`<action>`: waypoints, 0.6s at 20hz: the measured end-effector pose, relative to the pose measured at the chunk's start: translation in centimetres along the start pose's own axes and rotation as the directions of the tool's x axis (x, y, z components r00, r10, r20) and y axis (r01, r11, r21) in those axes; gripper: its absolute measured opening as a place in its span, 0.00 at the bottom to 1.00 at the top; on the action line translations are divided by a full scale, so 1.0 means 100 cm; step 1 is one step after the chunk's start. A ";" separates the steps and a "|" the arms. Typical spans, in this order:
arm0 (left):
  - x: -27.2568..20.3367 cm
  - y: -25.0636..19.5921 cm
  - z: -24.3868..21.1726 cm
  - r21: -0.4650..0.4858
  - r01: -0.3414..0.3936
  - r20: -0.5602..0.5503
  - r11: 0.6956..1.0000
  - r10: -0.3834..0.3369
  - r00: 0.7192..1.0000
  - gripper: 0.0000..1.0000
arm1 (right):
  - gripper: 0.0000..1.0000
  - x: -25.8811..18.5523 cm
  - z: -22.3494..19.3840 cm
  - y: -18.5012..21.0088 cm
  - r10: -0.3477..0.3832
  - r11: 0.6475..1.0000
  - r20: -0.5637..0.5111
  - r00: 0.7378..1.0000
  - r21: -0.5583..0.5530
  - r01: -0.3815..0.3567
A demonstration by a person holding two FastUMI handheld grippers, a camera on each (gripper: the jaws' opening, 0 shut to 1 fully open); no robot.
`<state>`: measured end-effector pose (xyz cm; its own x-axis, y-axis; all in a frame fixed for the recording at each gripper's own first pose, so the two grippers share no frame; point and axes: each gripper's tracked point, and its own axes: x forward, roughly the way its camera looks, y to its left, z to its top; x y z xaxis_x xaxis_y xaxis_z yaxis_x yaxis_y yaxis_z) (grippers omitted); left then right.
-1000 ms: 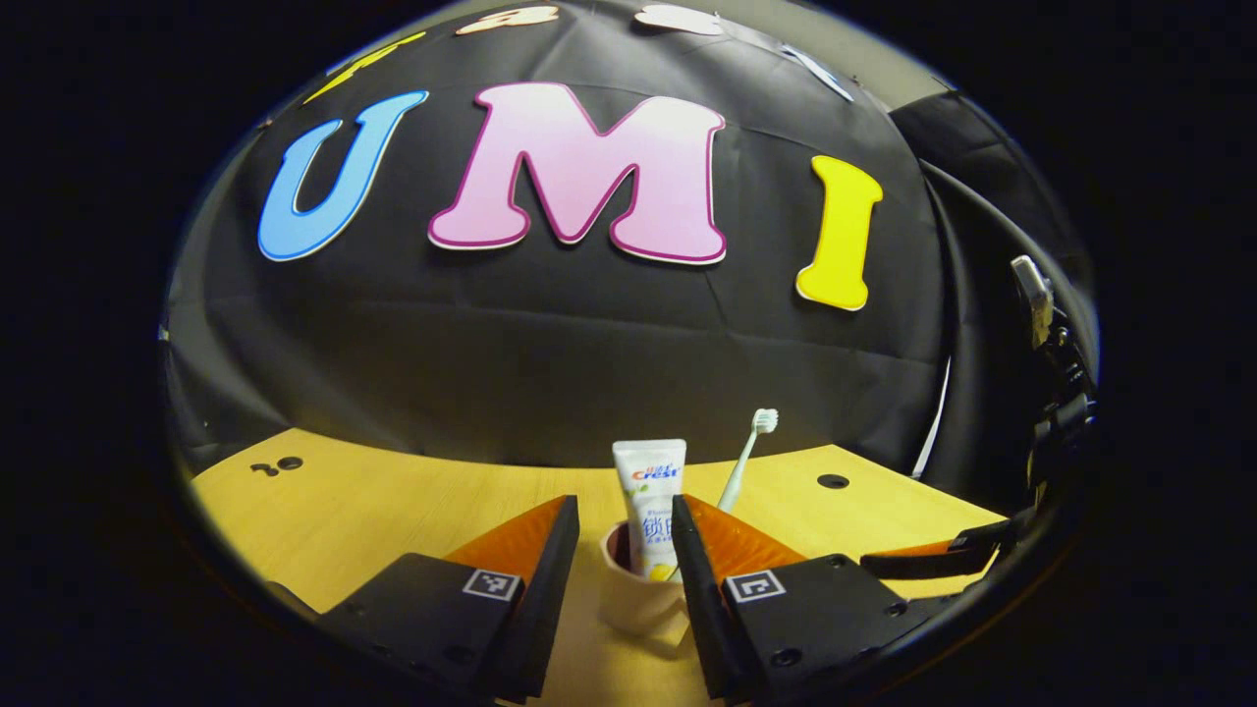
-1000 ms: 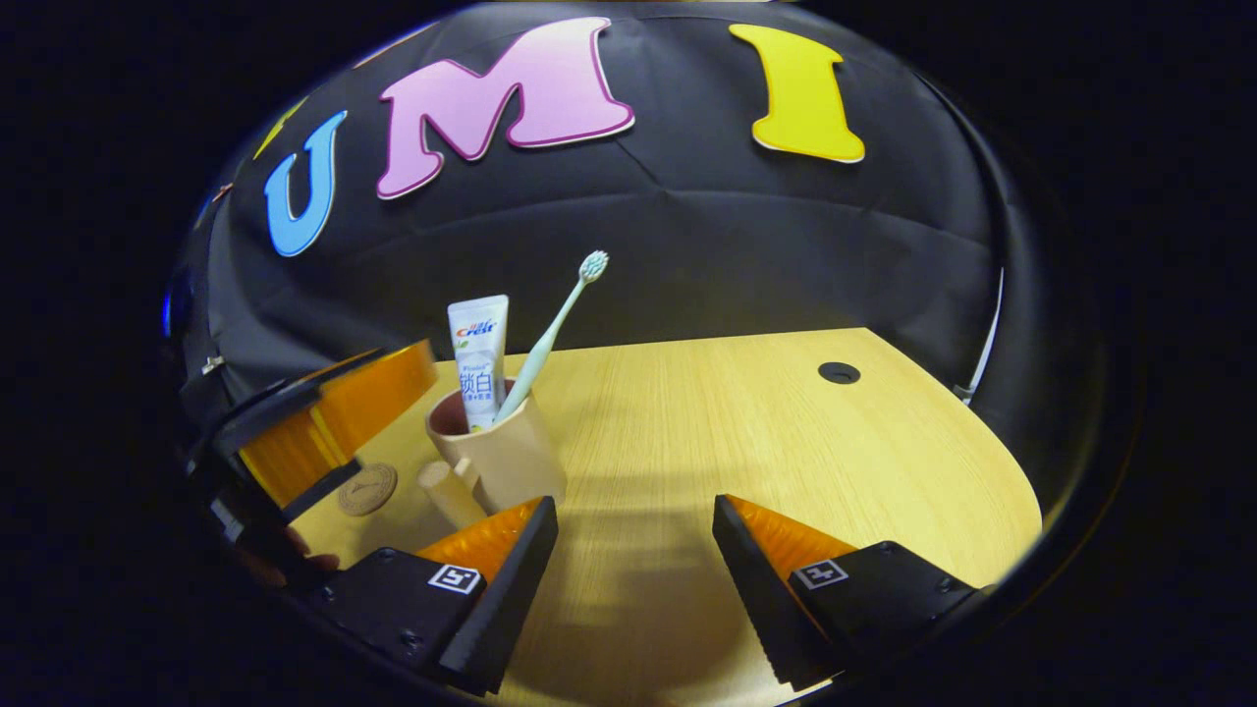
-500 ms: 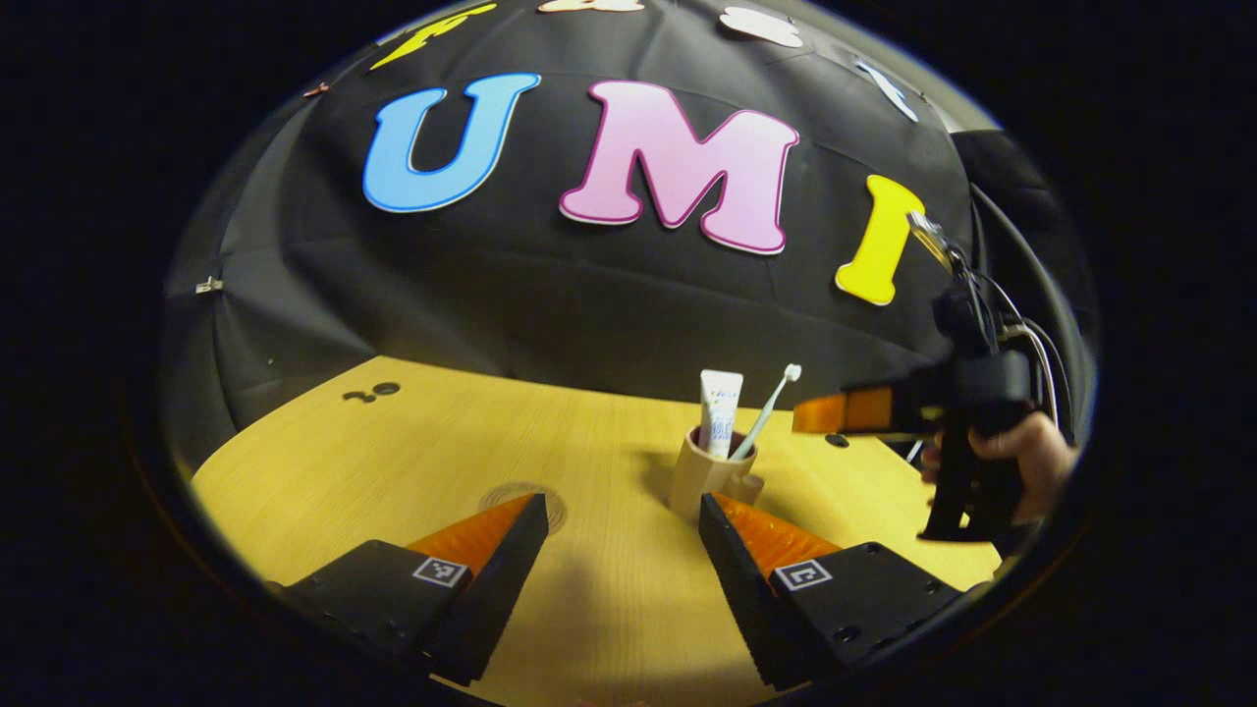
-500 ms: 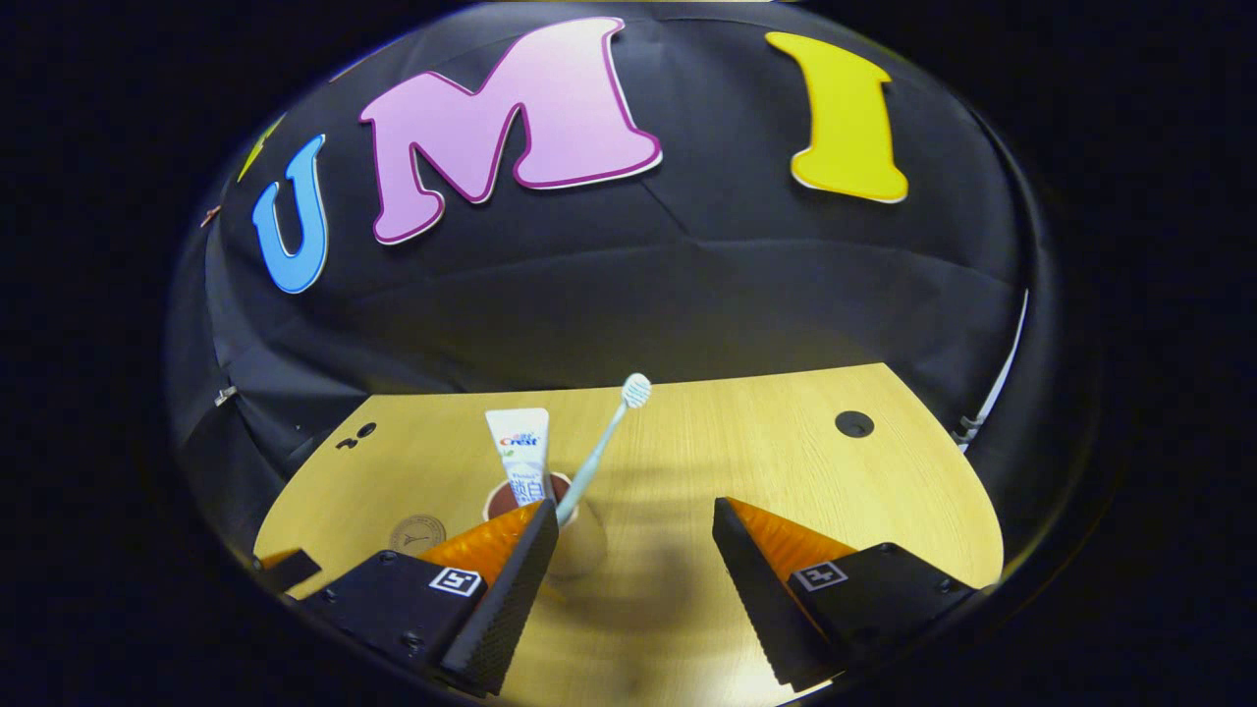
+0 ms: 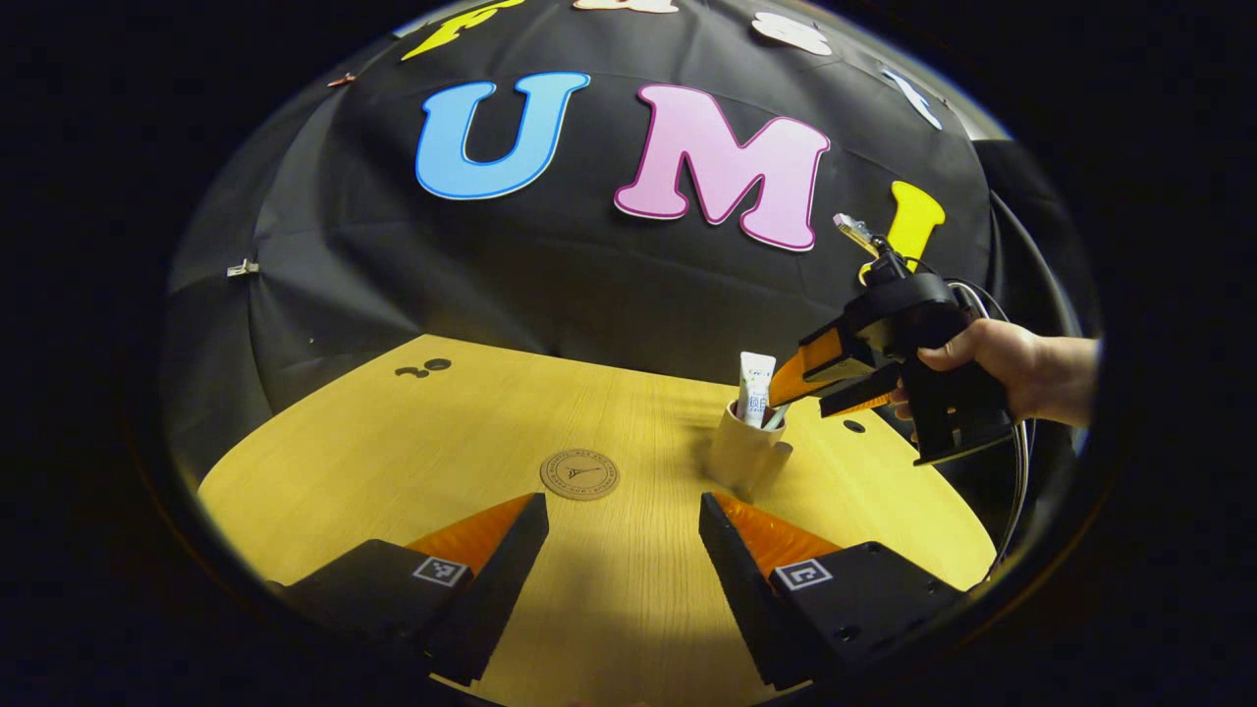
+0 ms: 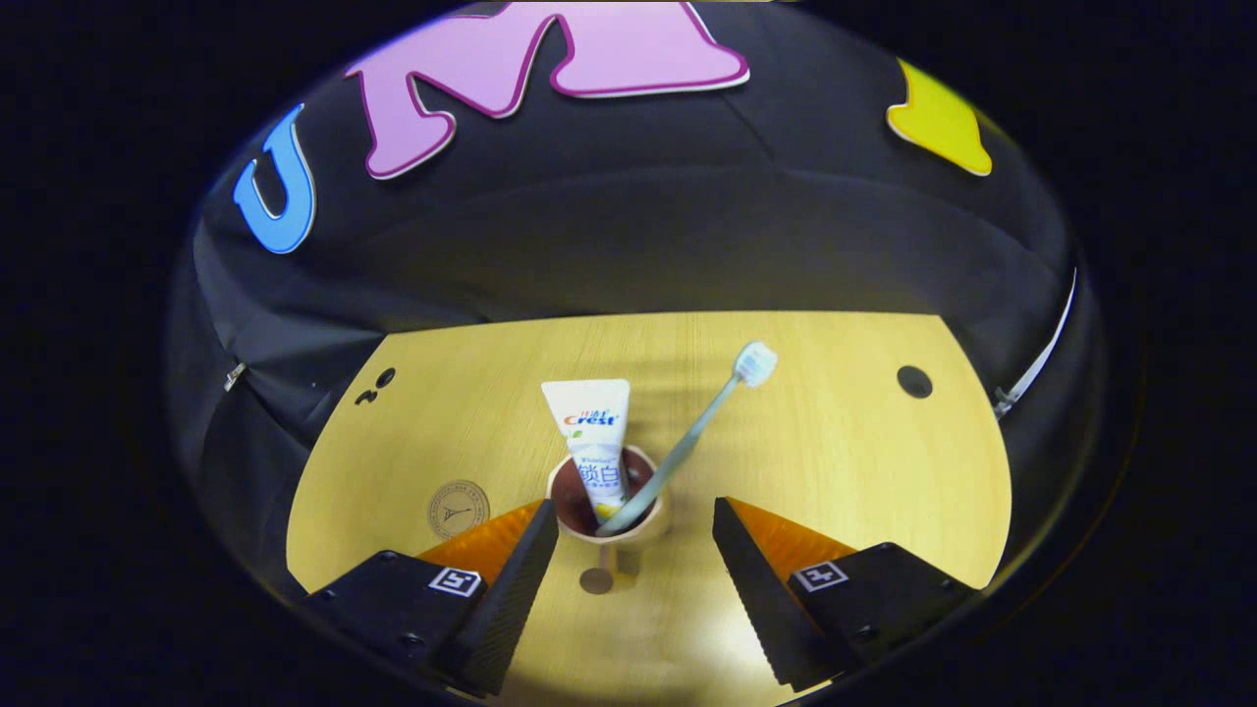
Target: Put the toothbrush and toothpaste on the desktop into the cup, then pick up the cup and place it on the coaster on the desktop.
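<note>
Both items already stand in cup (image 6: 610, 520): toothpaste (image 6: 593, 432) upright, toothbrush (image 6: 702, 432) leaning toward 1 o'clock. Right gripper (image 6: 635, 550) nearer, poised above with jaws wide and empty, rim between them, handle stub pointing to 6 o'clock. Coaster (image 5: 579, 474) lies at 9 o'clock from cup, well apart. Left gripper (image 5: 623, 550) wide, empty, farther back. Cup body mostly hidden from above; brush largely masked in left gripper view.

On the desktop (image 6: 835, 462) stand one cup (image 6: 628, 530), holding one toothpaste tube (image 6: 594, 442) and one toothbrush (image 6: 702, 432), and one round coaster (image 6: 458, 509) to its left. Two grippers are present: the left gripper (image 5: 619, 560) and the right gripper (image 6: 633, 570). One hand (image 5: 1011, 358) shows at far right.
</note>
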<state>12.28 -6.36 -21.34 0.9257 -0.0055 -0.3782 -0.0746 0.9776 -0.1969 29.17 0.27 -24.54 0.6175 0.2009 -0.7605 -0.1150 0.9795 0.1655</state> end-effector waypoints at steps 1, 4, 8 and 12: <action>0.000 0.004 -0.002 -0.003 -0.006 -0.005 1.000 0.006 1.000 0.98 | 0.98 0.004 -0.006 0.003 0.003 1.000 -0.031 1.000 0.001 -0.003; -0.005 0.019 -0.007 -0.032 -0.033 -0.014 0.999 0.033 0.999 0.98 | 0.98 0.017 -0.020 0.005 -0.014 1.000 -0.103 0.995 -0.014 0.012; -0.013 0.038 -0.030 -0.066 -0.079 -0.063 0.995 0.075 0.995 0.98 | 0.98 0.043 -0.039 0.011 -0.021 1.000 -0.197 0.980 0.019 0.025; -0.016 0.044 -0.044 -0.099 -0.099 -0.116 0.990 0.088 0.989 0.98 | 0.96 0.059 -0.047 0.009 -0.045 0.999 -0.248 0.968 -0.018 0.042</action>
<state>8.81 -2.93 -25.56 0.8664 0.0560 -0.4963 -0.2025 0.9477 -0.2466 29.05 2.39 -31.89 0.4096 0.1543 -0.8991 -0.1028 0.9871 0.1226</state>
